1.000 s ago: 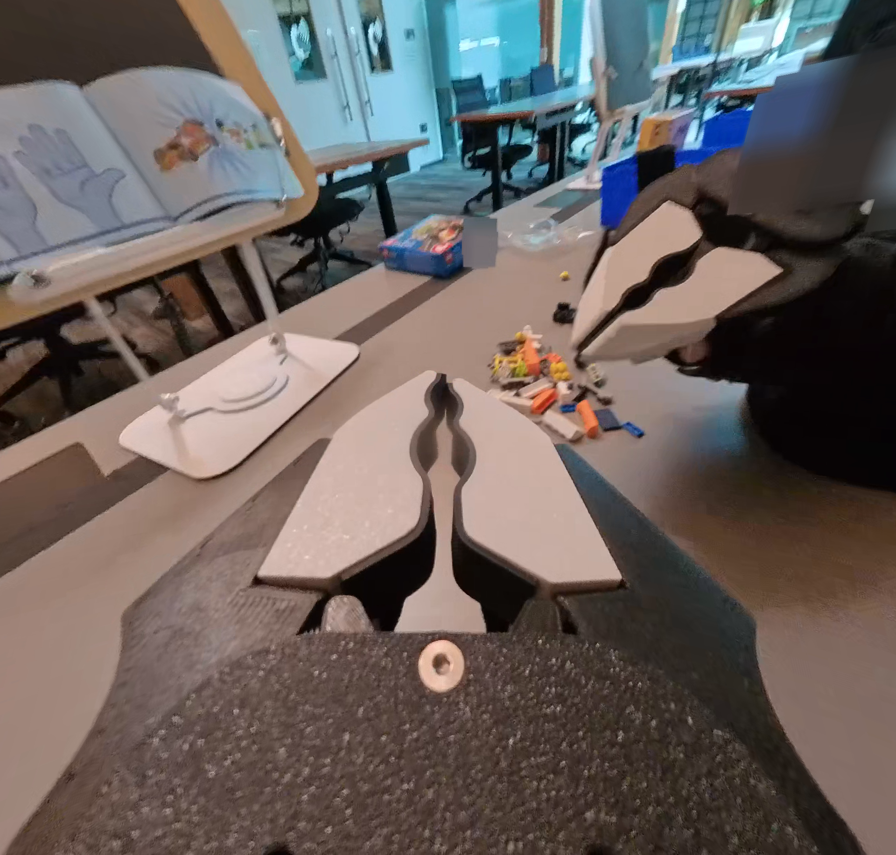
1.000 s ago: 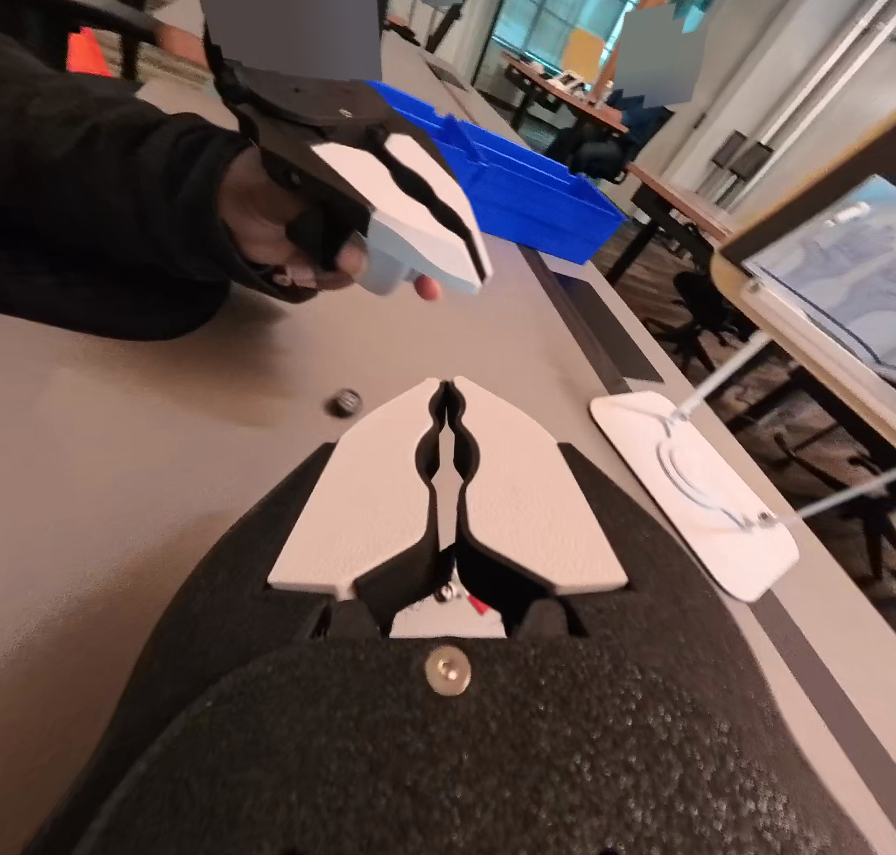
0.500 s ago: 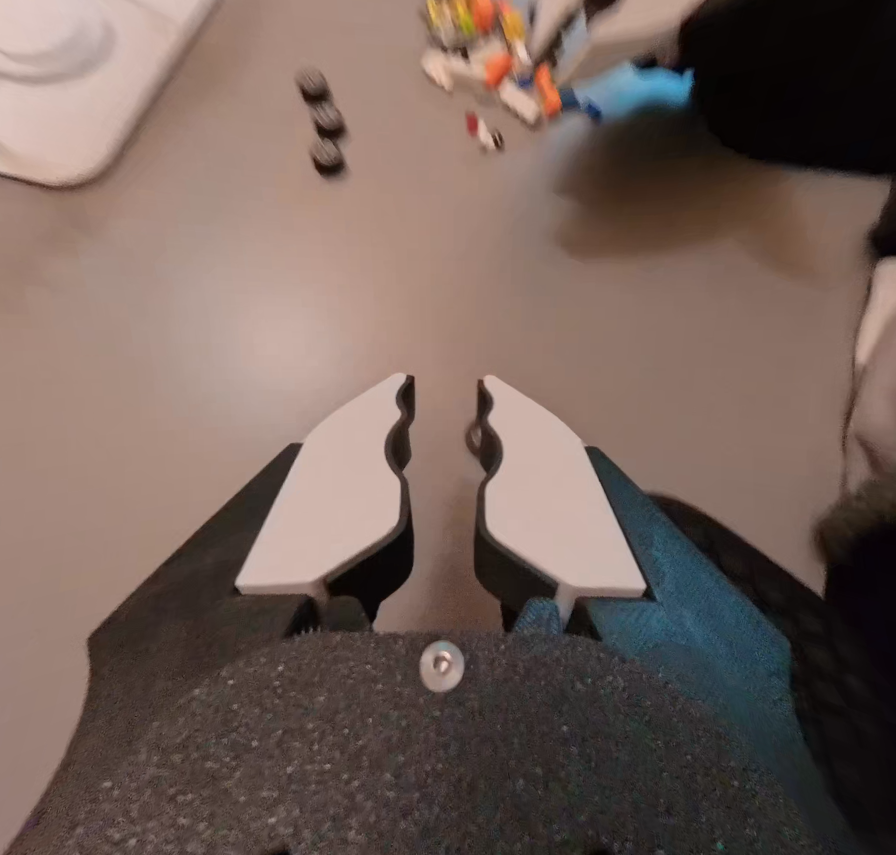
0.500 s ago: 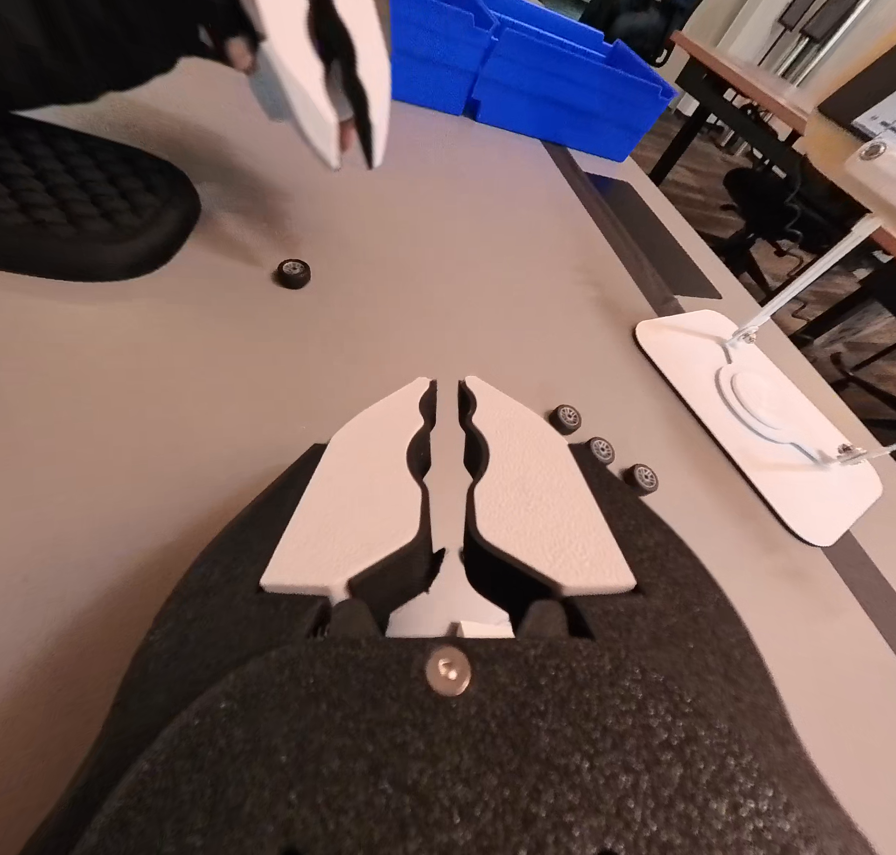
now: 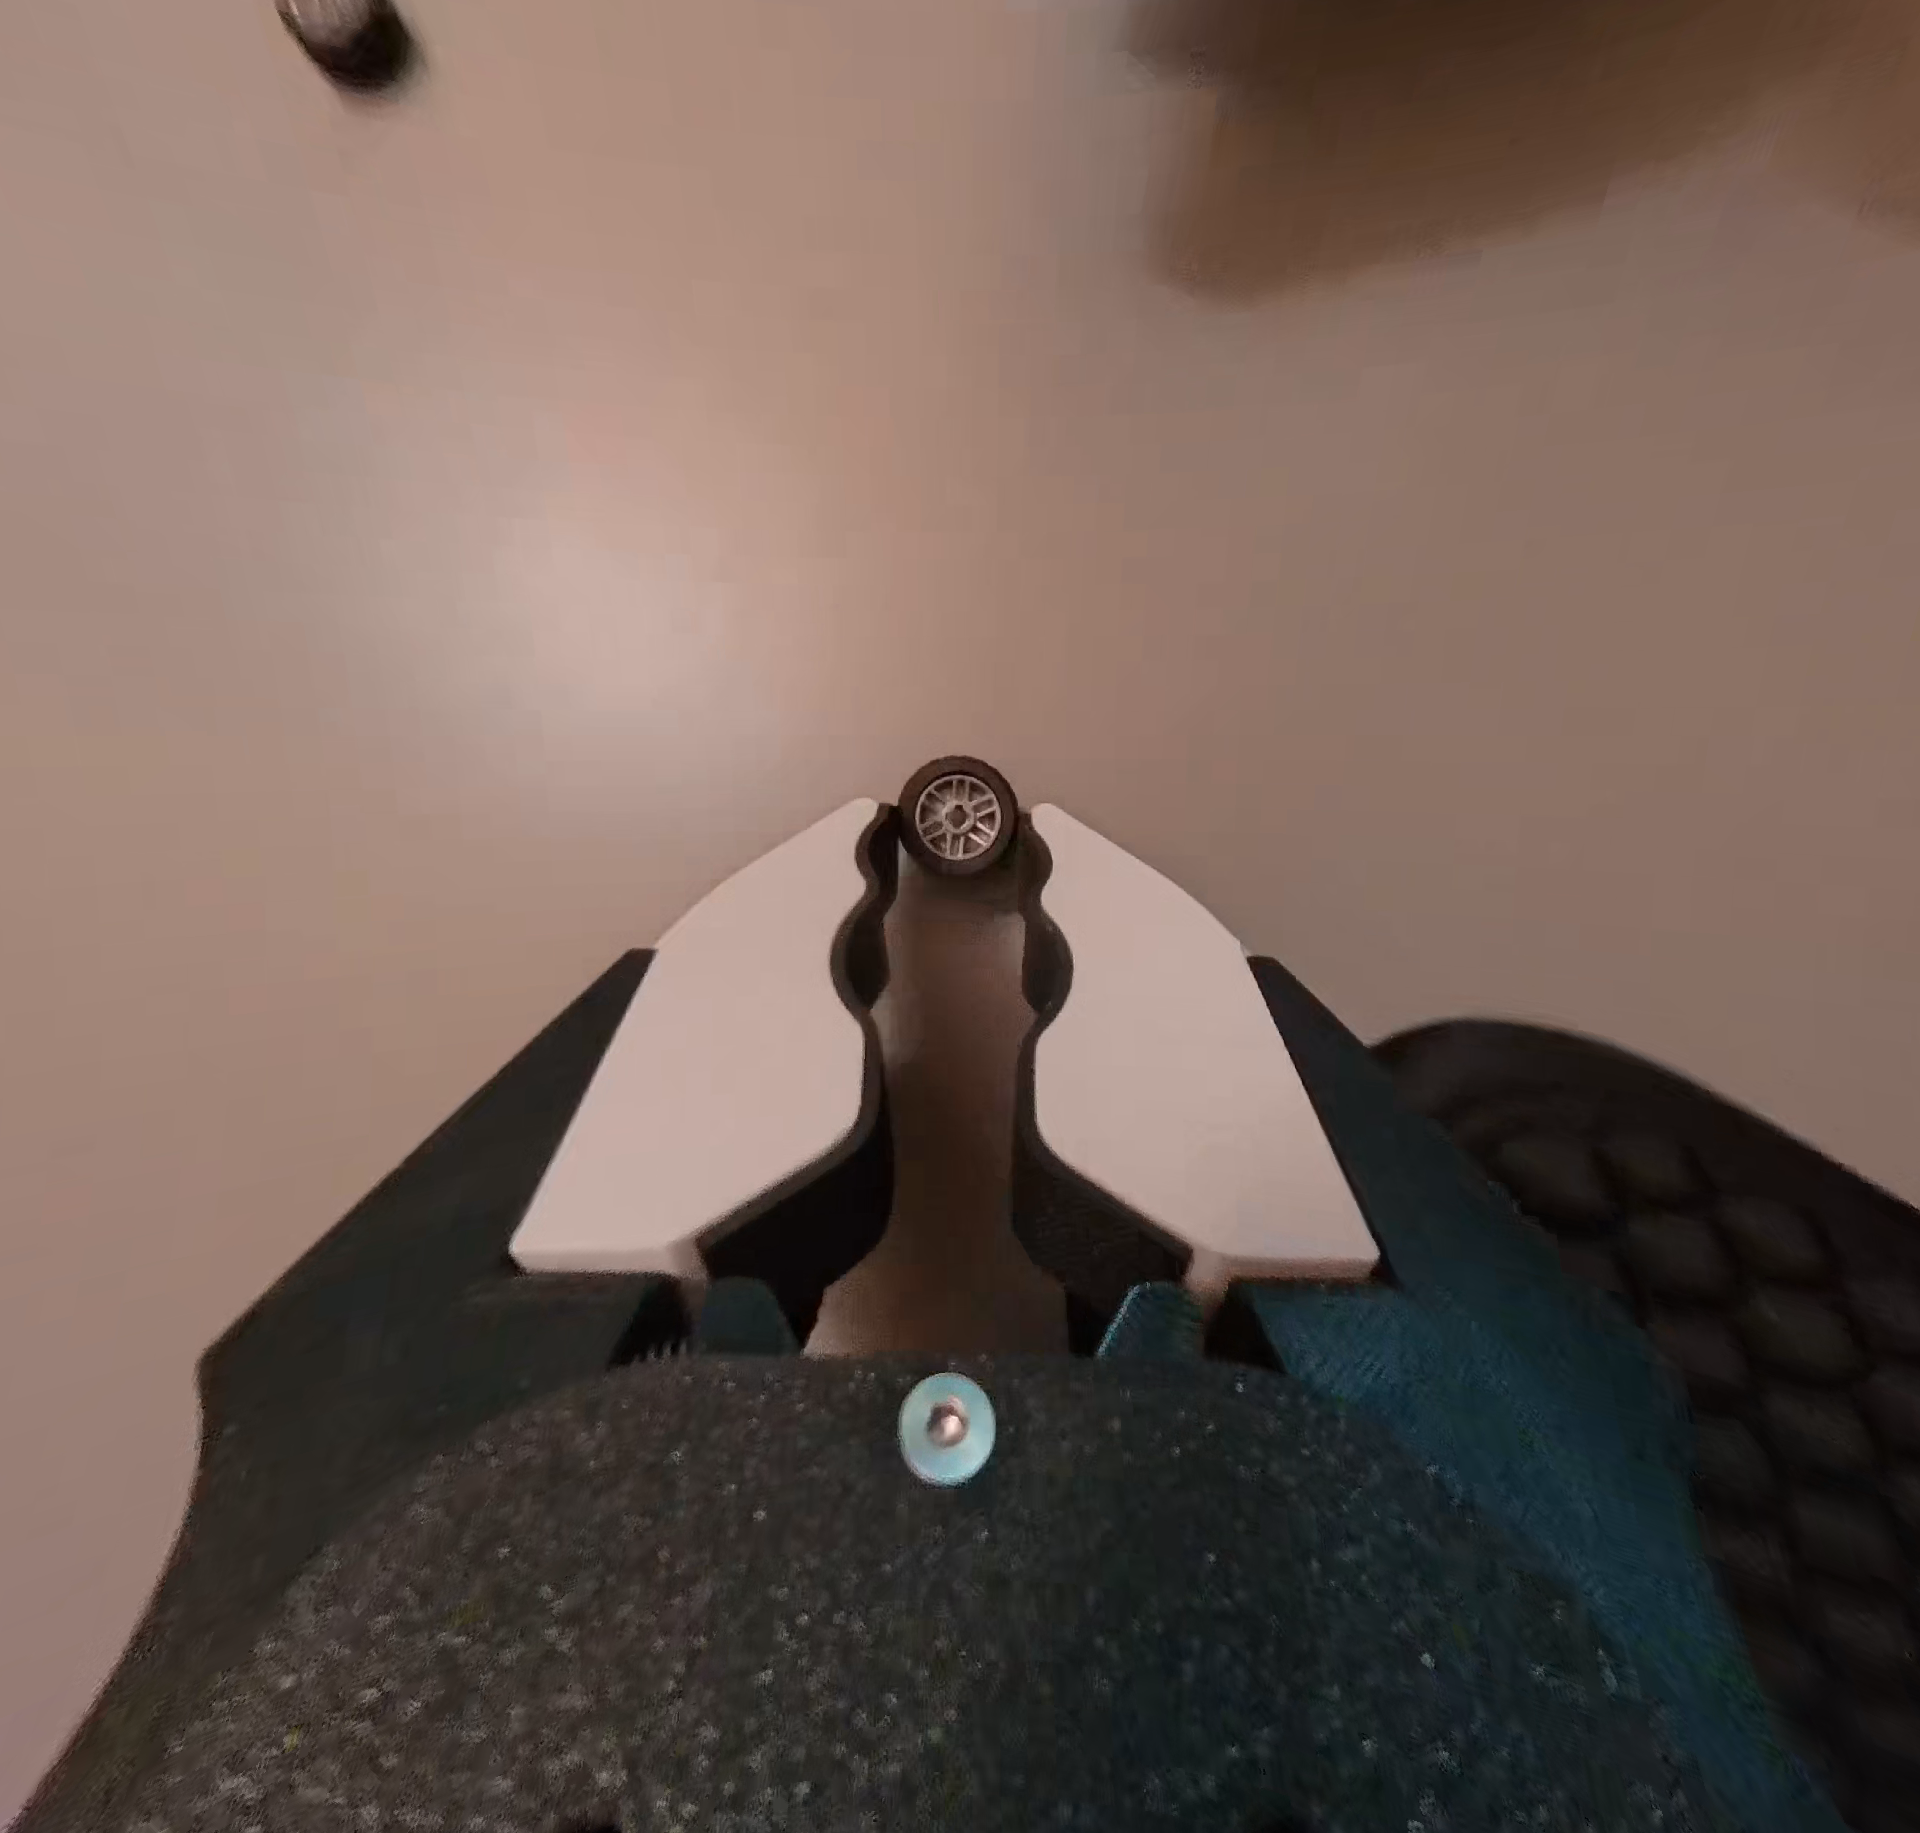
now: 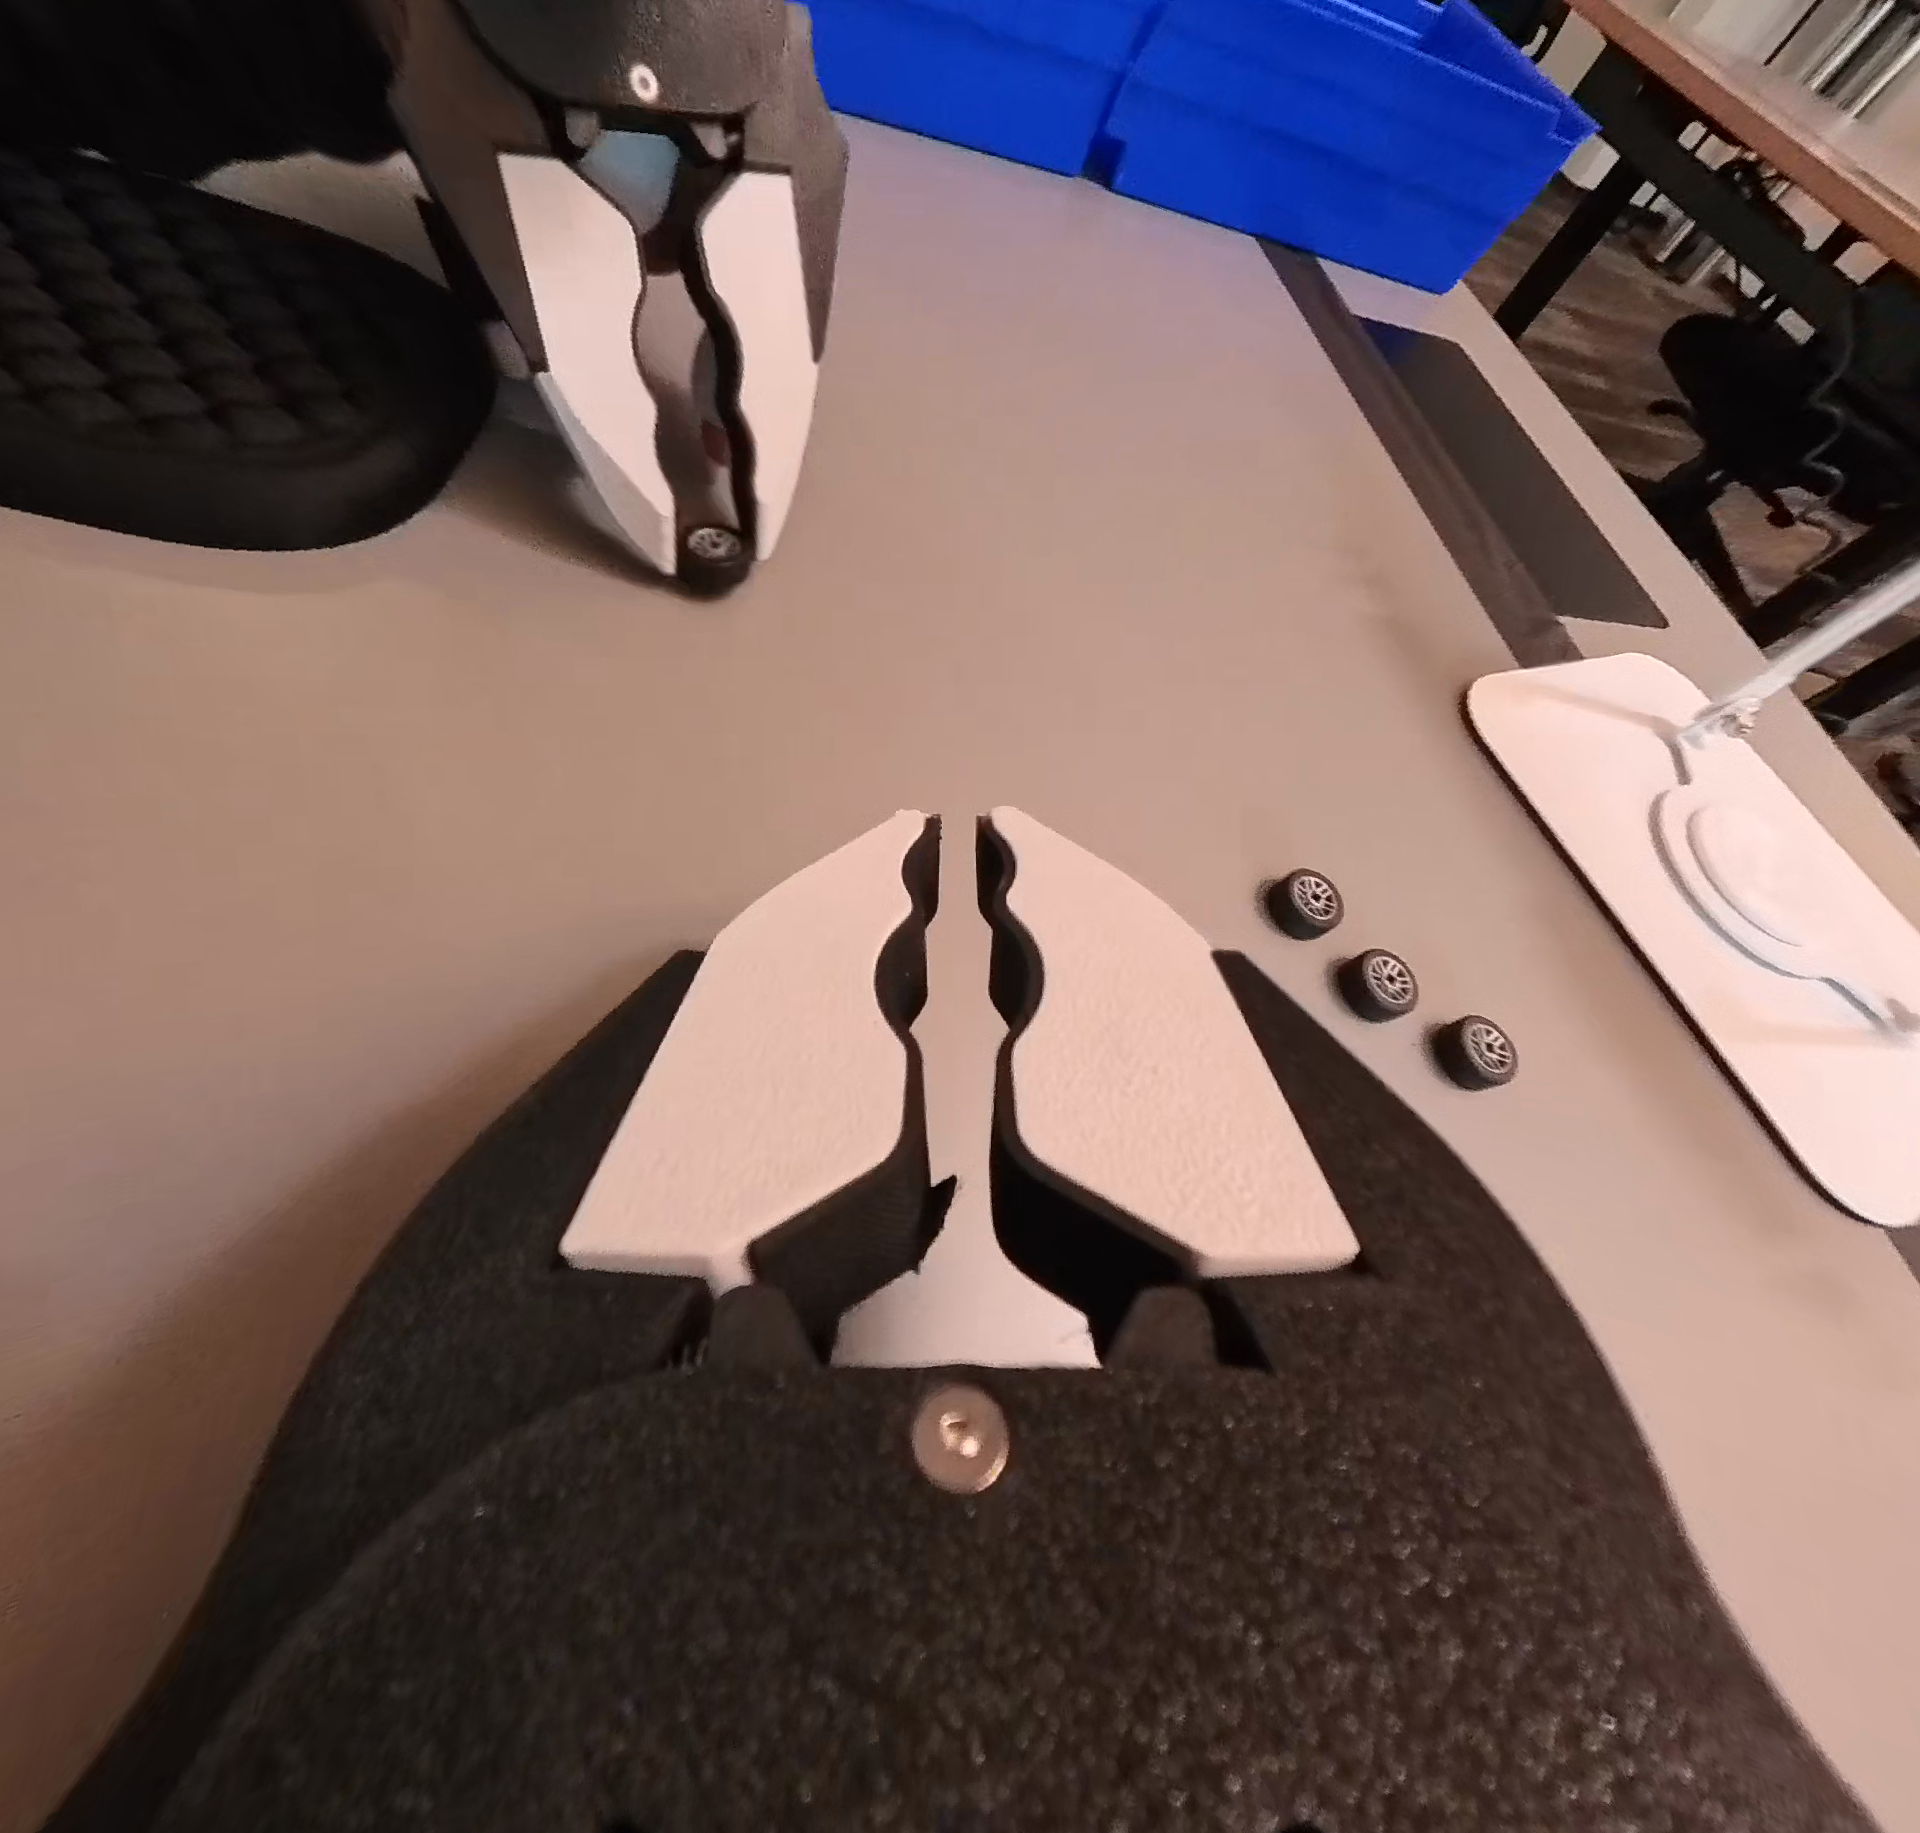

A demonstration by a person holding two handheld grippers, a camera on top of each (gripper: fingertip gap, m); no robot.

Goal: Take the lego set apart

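A small black lego wheel with a grey hub [image 5: 958,815] lies on the grey table [image 5: 623,536]. My left gripper [image 5: 956,825] points down at it and its two fingertips close on the wheel's sides. The right wrist view shows the same: the left gripper [image 6: 717,555] stands tip-down on the wheel [image 6: 713,544]. My right gripper [image 6: 957,822] hovers low over the table, empty, its jaws almost together with only a thin gap. Three more wheels [image 6: 1379,981] lie in a row just right of it. A blurred wheel [image 5: 338,27] shows at the top left of the left wrist view.
Blue plastic bins [image 6: 1299,90] stand at the table's far side. A white stand base [image 6: 1714,952] lies at the right edge, beyond the three wheels. A black mesh cushion [image 6: 156,360] lies at the left, next to the left gripper, and shows in the left wrist view [image 5: 1714,1264]. The gap from one gripper's tips to the other's is roughly 15 cm. The blurred wheel [image 5: 338,27] is closer to my right gripper, around 15 cm from its tips; the left tips are 20 cm off. It turns up in the right wrist view [image 6: 1296,896] as well.
My left gripper tipped downward, opened, came down over the lone wheel and closed on it. My right gripper dropped lower and moved back from the lego pile; its jaws parted slightly.
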